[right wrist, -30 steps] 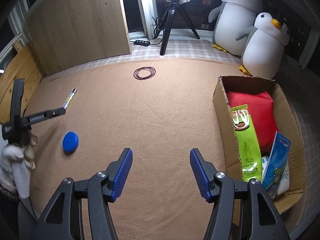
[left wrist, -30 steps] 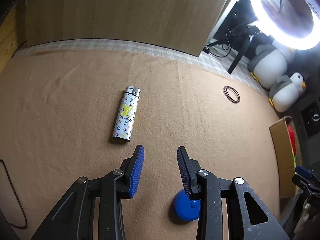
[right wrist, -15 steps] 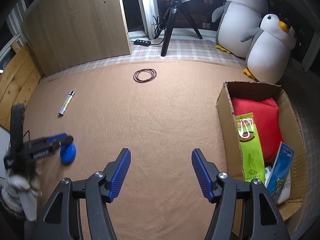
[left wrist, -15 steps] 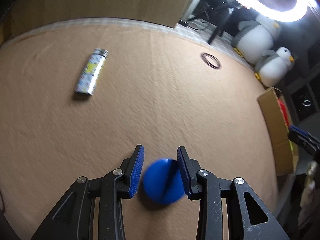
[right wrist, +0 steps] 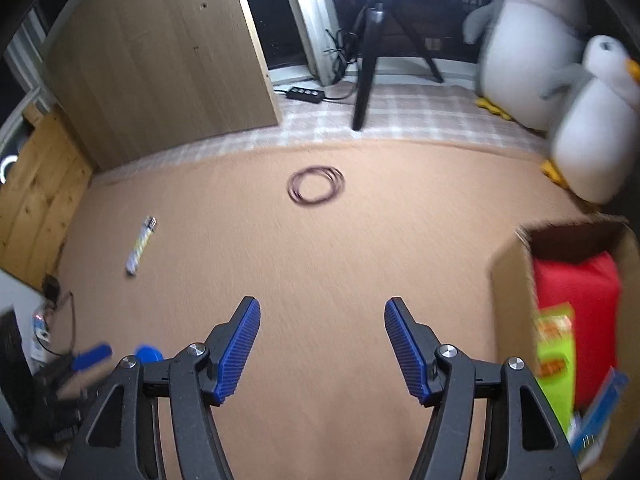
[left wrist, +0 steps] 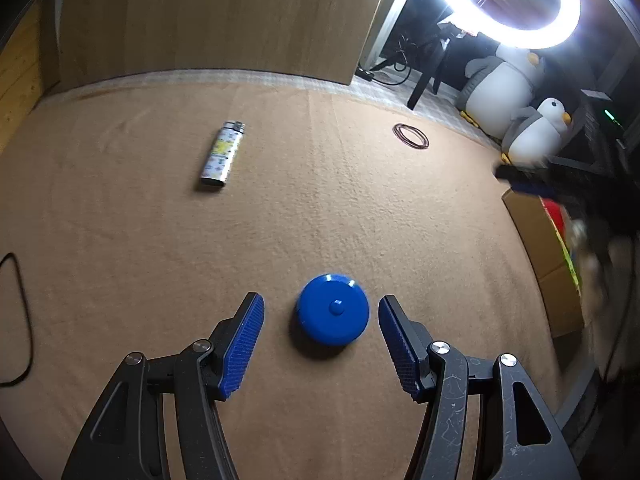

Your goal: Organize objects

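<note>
A blue round disc (left wrist: pixel 333 310) with a small knob lies on the tan carpet. It sits between the blue pads of my left gripper (left wrist: pixel 321 302), whose jaws are opening with gaps on both sides of the disc. A patterned lighter (left wrist: pixel 223 154) lies farther off to the left, and a dark ring of bands (left wrist: pixel 411 136) to the far right. My right gripper (right wrist: pixel 322 306) is open and holds nothing above bare carpet. From it I see the ring of bands (right wrist: pixel 317 185) ahead, the lighter (right wrist: pixel 141 245) at left and the disc (right wrist: pixel 149 354) low left.
A cardboard box (right wrist: pixel 512 280) at right holds a red bag and packets. Two plush penguins (right wrist: pixel 528 40), a tripod (right wrist: pixel 366 64) and a power strip stand at the back. A wooden panel (left wrist: pixel 224 16) lines the far edge. A black cable (left wrist: pixel 20 312) lies left.
My left gripper moved from near the lighter to over the blue disc, then its jaws widened around it. My right gripper moved forward toward the ring of bands.
</note>
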`<state>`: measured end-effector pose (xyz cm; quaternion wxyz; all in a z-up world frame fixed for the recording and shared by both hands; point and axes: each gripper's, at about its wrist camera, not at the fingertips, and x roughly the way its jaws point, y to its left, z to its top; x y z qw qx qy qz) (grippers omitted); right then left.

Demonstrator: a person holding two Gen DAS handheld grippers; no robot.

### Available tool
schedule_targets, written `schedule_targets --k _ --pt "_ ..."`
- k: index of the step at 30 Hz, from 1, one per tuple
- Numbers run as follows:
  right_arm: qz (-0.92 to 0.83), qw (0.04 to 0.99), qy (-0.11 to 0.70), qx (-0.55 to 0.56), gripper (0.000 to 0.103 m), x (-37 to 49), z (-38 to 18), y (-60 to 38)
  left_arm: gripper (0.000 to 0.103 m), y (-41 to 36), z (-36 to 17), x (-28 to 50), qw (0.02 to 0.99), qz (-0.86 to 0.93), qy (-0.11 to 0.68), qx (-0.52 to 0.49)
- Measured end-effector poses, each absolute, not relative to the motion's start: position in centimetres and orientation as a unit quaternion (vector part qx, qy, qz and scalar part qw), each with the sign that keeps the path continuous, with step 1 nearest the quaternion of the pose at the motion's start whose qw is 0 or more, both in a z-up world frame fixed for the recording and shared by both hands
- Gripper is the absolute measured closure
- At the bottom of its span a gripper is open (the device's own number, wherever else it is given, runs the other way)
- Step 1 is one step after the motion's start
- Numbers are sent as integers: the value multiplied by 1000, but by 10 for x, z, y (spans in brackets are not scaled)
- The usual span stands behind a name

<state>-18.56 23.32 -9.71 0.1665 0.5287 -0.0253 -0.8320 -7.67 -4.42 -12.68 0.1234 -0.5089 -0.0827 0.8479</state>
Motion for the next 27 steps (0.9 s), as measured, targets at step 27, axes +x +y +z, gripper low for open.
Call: schedule_targets --k 27 --pt "-752 245 101 603 41 -310 -162 144 40 -87 -133 -53 96 841 -143 -513"
